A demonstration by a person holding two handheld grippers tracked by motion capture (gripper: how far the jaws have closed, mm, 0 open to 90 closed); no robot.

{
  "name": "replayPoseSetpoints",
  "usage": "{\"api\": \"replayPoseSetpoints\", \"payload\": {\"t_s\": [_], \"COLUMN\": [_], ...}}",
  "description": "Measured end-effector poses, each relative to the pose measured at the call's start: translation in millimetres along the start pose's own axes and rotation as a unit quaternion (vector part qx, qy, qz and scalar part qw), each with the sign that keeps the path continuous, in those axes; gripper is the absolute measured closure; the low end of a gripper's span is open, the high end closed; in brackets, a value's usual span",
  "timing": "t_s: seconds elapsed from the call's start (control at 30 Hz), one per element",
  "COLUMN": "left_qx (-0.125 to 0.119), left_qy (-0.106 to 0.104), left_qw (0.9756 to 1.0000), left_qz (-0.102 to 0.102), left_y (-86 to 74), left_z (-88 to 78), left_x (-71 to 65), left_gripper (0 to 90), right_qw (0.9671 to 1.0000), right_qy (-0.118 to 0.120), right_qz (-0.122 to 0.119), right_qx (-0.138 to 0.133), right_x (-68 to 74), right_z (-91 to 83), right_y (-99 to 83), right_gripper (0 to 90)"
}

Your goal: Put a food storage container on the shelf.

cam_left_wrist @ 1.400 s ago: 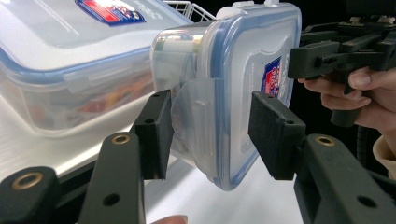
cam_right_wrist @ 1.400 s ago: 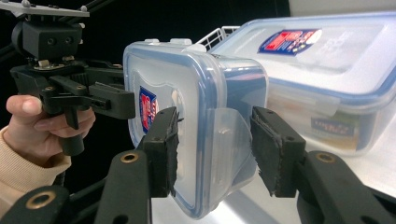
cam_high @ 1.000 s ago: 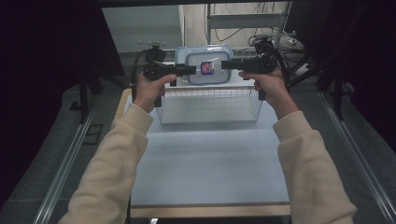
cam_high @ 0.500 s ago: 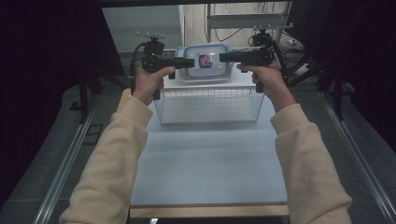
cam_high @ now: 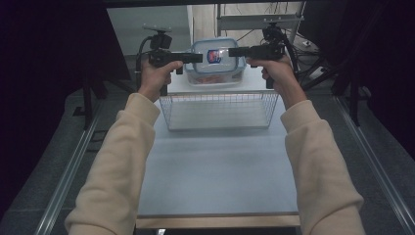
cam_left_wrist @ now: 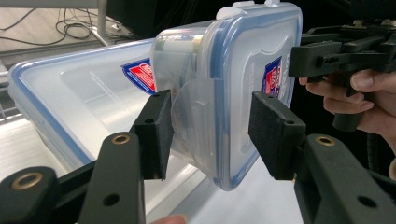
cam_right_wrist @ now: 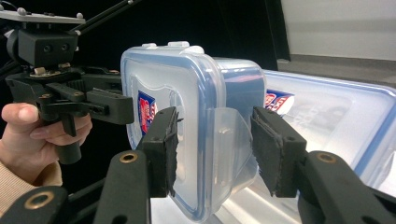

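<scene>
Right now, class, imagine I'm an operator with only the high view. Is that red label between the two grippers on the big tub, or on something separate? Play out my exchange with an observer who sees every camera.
Observer: It is on something separate. A small lidded box is tipped on its side, and the big tub lies flat beyond it.
Operator: What are the left jaws closed on?
Observer: The left gripper clamps across the box's clear latch flap, with one pad on the base side and one on the lid side.
Operator: And the right?
Observer: The right gripper grips the opposite latch flap the same way.
</scene>
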State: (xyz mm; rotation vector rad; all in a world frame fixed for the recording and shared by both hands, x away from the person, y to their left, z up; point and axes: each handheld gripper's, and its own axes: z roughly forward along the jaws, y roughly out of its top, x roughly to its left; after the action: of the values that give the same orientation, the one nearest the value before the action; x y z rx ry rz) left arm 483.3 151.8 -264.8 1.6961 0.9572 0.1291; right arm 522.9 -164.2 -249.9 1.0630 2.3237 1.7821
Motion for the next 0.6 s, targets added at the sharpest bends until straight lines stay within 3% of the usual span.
{"api": "replayPoseSetpoints", "payload": {"t_s": [0.27,0.6], "left_qx": [0.002,-0.003], "left_qy": [0.002,0.002], "left_qw": [1.0,0.9992], "left_qz": [-0.004,-0.039], "left_y": [16.1,16.6], "left_z": [6.5,22.8], "left_x": [6.3,30.4], "left_gripper": [50.6,50.4], "right_qw": [1.0,0.9995], "right_qy": [-0.003,-0.013], "right_qz": [0.002,0.028], "right_qx": [-0.001,0.004], "right_x": [-10.2,-31.2], "right_z": [2.4,21.0], "right_y": [15.6,20.1], "right_gripper": [51.5,50.7]}}
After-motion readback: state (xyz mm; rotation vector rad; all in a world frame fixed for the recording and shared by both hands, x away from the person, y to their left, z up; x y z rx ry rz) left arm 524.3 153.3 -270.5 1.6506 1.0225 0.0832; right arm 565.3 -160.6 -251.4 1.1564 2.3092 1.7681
